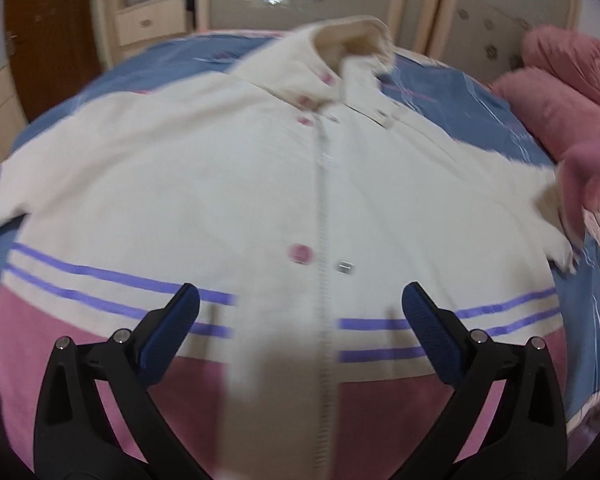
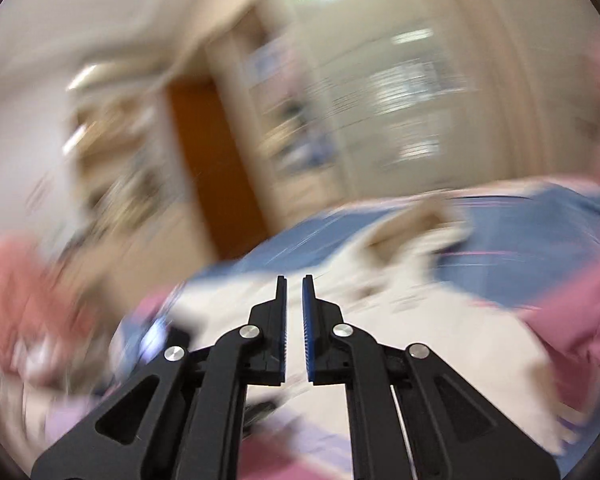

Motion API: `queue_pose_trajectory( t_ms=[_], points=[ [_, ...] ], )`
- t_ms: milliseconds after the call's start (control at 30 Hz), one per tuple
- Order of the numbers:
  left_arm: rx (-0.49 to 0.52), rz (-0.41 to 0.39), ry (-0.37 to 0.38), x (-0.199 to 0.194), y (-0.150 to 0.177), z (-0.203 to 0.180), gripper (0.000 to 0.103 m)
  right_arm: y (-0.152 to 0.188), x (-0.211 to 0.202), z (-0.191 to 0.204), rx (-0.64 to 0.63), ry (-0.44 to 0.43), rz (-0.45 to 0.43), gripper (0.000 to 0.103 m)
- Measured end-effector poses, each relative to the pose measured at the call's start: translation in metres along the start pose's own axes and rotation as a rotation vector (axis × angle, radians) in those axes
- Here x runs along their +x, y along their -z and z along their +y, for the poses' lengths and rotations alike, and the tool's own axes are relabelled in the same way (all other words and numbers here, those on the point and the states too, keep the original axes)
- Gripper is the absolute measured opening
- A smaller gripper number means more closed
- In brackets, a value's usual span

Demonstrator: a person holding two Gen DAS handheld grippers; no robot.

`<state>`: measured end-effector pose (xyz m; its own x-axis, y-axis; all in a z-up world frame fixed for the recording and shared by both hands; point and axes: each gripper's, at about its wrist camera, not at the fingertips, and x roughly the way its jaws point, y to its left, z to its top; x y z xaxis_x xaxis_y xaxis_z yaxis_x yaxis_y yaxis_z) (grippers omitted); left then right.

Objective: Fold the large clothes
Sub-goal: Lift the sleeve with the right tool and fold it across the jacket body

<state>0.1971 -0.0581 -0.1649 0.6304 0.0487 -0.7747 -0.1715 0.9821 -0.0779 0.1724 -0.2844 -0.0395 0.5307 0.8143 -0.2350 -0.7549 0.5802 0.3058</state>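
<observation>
Left wrist: jacket (image 1: 260, 184) flat just ahead of wide-open left tongs (image 1: 300, 300).

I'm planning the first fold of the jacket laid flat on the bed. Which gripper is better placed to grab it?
Left. The left gripper hangs open over the cream zip-front jacket, just above its pink hem band. The right gripper, jaws nearly shut on nothing, points across the blue bedsheet in a heavily blurred view.

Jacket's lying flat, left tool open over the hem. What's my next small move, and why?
Probably lower the left tool and pinch the pink hem of the jacket: its jaws stand wide open, holding nothing, and the jacket lies spread unfolded on the blue bedspread.
</observation>
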Motion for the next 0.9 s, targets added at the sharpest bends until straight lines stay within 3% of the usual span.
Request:
queue_pose_trajectory(
  t_ms=[33,67,100,133,167,200,233,267,300,333,467,500,600,633,700,767,800,900],
  points=[
    [-0.008,-0.001,-0.020,-0.002,-0.001,0.006,0.101,0.000,0.002,0.015,-0.047,-0.013,0.000,0.017],
    [-0.014,0.005,-0.029,-0.002,-0.001,0.011,0.101,-0.002,-0.003,0.018,-0.057,0.003,-0.027,0.043],
    [-0.022,0.015,-0.028,-0.001,0.000,0.016,0.101,-0.005,-0.014,0.014,-0.047,0.047,-0.087,0.083],
    [-0.027,0.022,-0.024,-0.001,0.001,0.019,0.101,-0.008,-0.026,0.005,-0.025,0.102,-0.148,0.099],
    [-0.033,0.030,-0.018,0.001,0.003,0.022,0.101,-0.009,-0.046,-0.014,0.031,0.239,-0.250,0.102],
    [-0.037,0.041,-0.013,0.004,0.005,0.024,0.101,-0.010,-0.059,-0.032,0.087,0.363,-0.299,0.102],
    [-0.037,0.048,-0.011,0.005,0.007,0.024,0.101,-0.008,-0.075,-0.064,0.204,0.560,-0.322,0.102],
    [-0.033,0.056,-0.011,0.007,0.010,0.024,0.101,-0.004,-0.085,-0.088,0.293,0.676,-0.321,0.102],
    [-0.026,0.065,-0.011,0.010,0.011,0.022,0.101,0.005,-0.100,-0.122,0.429,0.783,-0.308,0.102],
    [-0.020,0.066,-0.010,0.010,0.014,0.021,0.101,0.017,-0.113,-0.153,0.562,0.791,-0.298,0.102],
    [-0.002,0.066,0.015,0.009,0.016,0.011,0.101,0.057,-0.144,-0.220,0.929,0.553,-0.312,0.102],
    [0.002,0.064,0.020,0.008,0.016,0.009,0.101,0.059,-0.144,-0.224,0.940,0.490,-0.314,0.102],
    [0.024,0.065,0.025,0.008,0.018,0.000,0.101,0.043,-0.123,-0.211,0.816,0.445,-0.233,0.101],
    [0.035,0.069,0.025,0.008,0.019,-0.003,0.101,0.040,-0.115,-0.201,0.767,0.448,-0.195,0.094],
    [0.050,0.073,0.023,0.008,0.020,-0.006,0.101,0.028,-0.080,-0.182,0.654,0.598,-0.072,0.015],
    [0.062,0.071,0.005,0.006,0.022,-0.007,0.101,0.022,-0.054,-0.166,0.560,0.662,-0.045,0.015],
    [0.065,0.066,-0.005,0.004,0.022,-0.006,0.101,0.023,-0.048,-0.159,0.533,0.623,-0.057,0.014],
    [0.069,0.050,-0.019,-0.002,0.022,-0.002,0.101,0.002,-0.029,-0.108,0.426,0.210,-0.128,0.014]
  ],
)
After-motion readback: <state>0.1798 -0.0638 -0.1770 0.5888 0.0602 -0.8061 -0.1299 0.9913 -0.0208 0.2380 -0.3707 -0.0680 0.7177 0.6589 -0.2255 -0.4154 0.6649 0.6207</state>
